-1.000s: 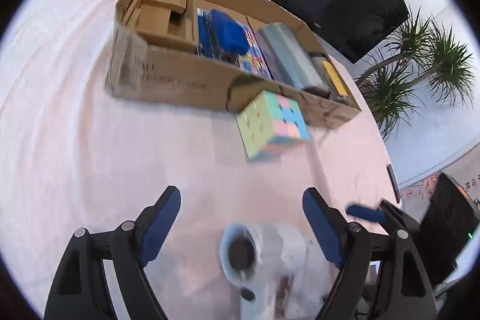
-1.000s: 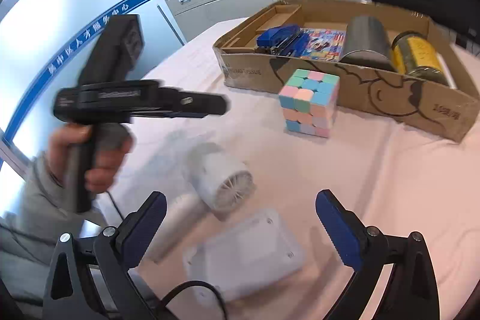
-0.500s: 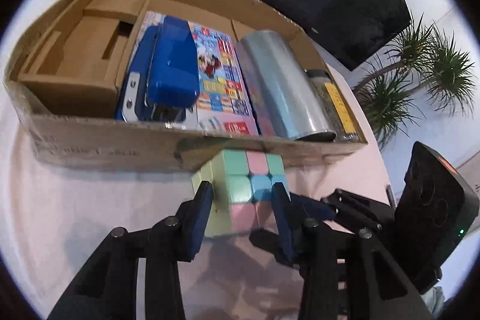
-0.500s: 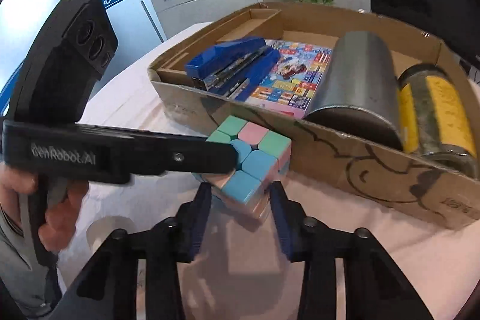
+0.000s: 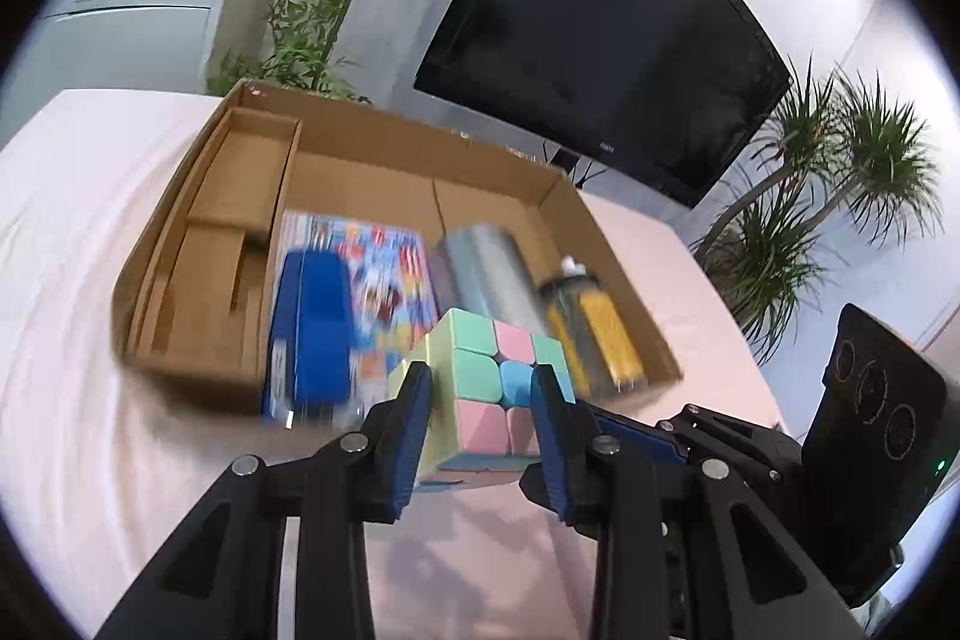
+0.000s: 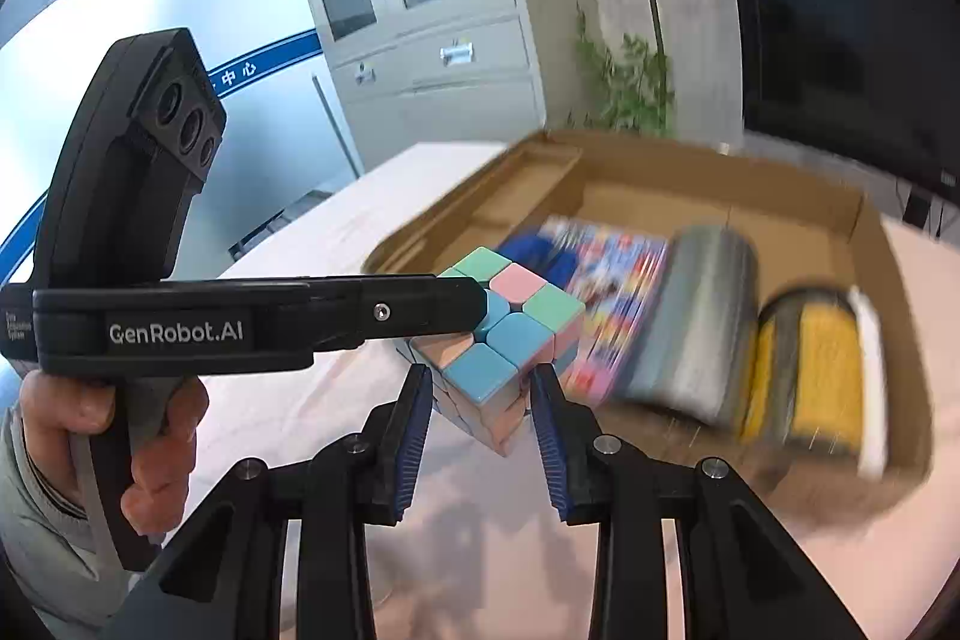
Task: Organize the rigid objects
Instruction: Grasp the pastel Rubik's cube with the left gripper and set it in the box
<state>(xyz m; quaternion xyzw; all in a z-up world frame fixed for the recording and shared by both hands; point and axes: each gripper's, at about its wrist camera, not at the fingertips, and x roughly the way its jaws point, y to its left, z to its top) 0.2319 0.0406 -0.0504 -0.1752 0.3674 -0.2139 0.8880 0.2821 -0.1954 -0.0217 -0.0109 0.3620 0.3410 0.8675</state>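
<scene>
Both tongs, left tongs (image 5: 480,415) and right tongs (image 6: 483,415), have just been closing and now clamp the pastel puzzle cube (image 5: 489,382) between their pads from two directions. A second ago the cube sat on the table (image 5: 78,400) in front of the cardboard box (image 5: 198,376); it now hangs lifted over the box's near wall, so the pick-up appears done and only placing is left. Inside lie a blue stapler (image 5: 312,334), a picture book (image 5: 384,268), a grey cylinder (image 5: 486,268) and a yellow jar (image 5: 594,334); open floor shows only toward the far wall
</scene>
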